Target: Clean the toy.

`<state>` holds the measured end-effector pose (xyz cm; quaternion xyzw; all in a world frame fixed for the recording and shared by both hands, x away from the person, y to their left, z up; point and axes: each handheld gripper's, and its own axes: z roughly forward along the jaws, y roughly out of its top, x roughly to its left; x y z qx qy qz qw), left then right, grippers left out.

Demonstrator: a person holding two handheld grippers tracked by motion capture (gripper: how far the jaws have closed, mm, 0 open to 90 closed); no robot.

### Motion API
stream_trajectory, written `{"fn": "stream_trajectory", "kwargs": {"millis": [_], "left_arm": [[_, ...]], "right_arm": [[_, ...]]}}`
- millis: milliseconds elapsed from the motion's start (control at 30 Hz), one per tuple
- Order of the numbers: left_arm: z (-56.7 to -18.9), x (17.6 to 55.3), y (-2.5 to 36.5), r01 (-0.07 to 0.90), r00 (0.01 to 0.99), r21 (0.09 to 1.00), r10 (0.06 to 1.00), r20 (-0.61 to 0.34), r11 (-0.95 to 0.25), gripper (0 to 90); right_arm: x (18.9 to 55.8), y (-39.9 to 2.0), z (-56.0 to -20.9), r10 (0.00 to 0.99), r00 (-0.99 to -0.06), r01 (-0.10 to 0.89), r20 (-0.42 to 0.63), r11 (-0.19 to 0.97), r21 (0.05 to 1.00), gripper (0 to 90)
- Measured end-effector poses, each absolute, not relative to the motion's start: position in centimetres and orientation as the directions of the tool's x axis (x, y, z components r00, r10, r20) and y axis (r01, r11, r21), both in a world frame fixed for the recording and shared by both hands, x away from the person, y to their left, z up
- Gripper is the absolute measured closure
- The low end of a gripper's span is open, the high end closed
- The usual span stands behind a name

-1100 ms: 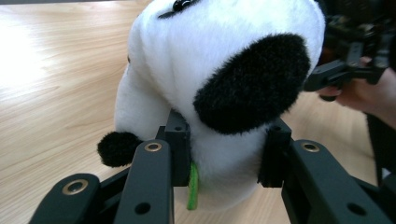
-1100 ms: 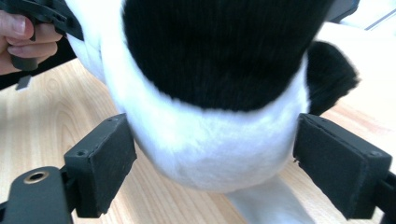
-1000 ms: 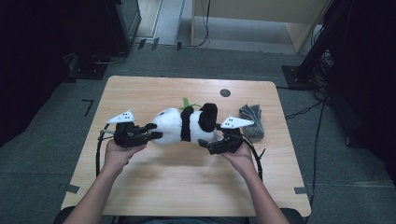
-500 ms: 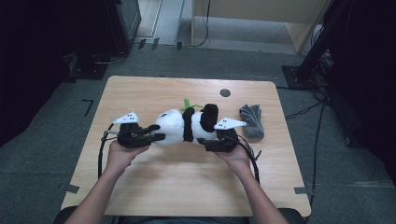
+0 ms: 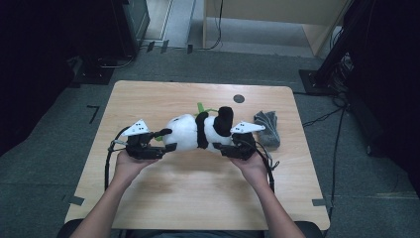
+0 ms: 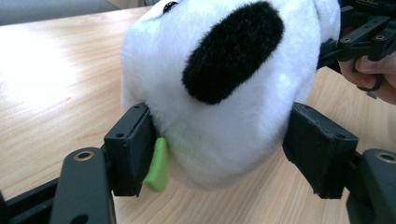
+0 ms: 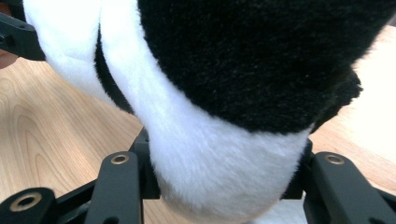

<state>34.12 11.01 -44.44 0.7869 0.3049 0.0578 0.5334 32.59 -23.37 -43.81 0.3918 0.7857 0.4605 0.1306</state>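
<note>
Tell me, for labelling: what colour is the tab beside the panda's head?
Light green tab; left gripper view shows it best.

you have one plush panda (image 5: 198,131), one grey folded cloth (image 5: 267,128), two grippers and one wooden table (image 5: 188,193) before you.

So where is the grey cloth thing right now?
In the high view, the grey cloth lies on the table near its right edge, just beyond the right gripper and beside the panda toy.
</note>
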Motion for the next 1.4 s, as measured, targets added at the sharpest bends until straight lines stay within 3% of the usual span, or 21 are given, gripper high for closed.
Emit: {"fn": "stream_trajectory", "kwargs": {"millis": [133, 300, 500, 667, 933, 1167, 1400], "left_arm": [[-44.7, 33.6, 11.5, 0.349, 0.823, 0.898, 0.546, -0.157, -0.267, 27.7], [-45.0, 34.0, 12.0, 0.378, 0.833, 0.895, 0.509, -0.216, -0.238, 27.8], [-45.5, 33.5, 11.5, 0.346, 0.857, 0.898, 0.481, -0.185, -0.271, 26.0], [-45.9, 33.5, 11.1, 0.317, 0.867, 0.907, 0.472, -0.160, -0.276, 13.0], [-46.5, 33.8, 10.0, 0.356, 0.855, 0.885, 0.486, -0.178, -0.301, 3.7], [-46.2, 33.6, 9.9, 0.380, 0.823, 0.885, 0.535, -0.191, -0.269, 14.8], [-45.7, 33.1, 9.8, 0.392, 0.801, 0.888, 0.564, -0.202, -0.239, 36.5]], "right_arm": [[32.4, -23.9, -43.1, 0.748, -0.646, 0.501, 0.155, 0.262, 0.825, 49.0], [31.9, -24.8, -42.1, 0.741, -0.647, 0.501, 0.177, 0.239, 0.832, 49.0], [31.6, -25.0, -41.8, 0.726, -0.656, 0.520, 0.207, 0.235, 0.821, 49.0], [31.4, -24.4, -41.8, 0.688, -0.679, 0.535, 0.255, 0.225, 0.814, 49.3], [31.1, -23.1, -42.2, 0.655, -0.696, 0.559, 0.295, 0.235, 0.795, 49.9], [31.2, -23.1, -42.4, 0.665, -0.685, 0.564, 0.296, 0.227, 0.794, 47.6], [31.6, -23.3, -42.9, 0.666, -0.671, 0.583, 0.325, 0.205, 0.786, 42.5]]}}
